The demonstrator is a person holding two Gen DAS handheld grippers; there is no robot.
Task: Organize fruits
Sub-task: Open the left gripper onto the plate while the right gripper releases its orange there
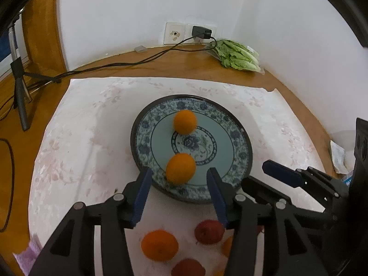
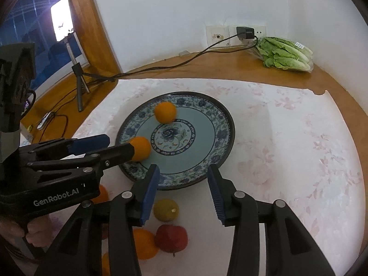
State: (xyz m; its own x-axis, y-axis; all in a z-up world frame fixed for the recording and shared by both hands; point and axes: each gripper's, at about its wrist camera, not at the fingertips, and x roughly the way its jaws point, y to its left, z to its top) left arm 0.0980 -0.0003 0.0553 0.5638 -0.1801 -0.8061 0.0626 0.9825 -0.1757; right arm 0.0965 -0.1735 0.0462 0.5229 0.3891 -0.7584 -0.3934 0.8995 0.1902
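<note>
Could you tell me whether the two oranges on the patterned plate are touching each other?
Apart. The left wrist view shows bare plate between the far orange and the near orange; the right wrist view shows the same gap.

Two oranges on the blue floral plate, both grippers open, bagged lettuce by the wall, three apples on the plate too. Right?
Not quite: no apples sit on the round blue floral plate. The red apple lies on the white cloth in front of it, as the right wrist view shows. The rest holds.
</note>
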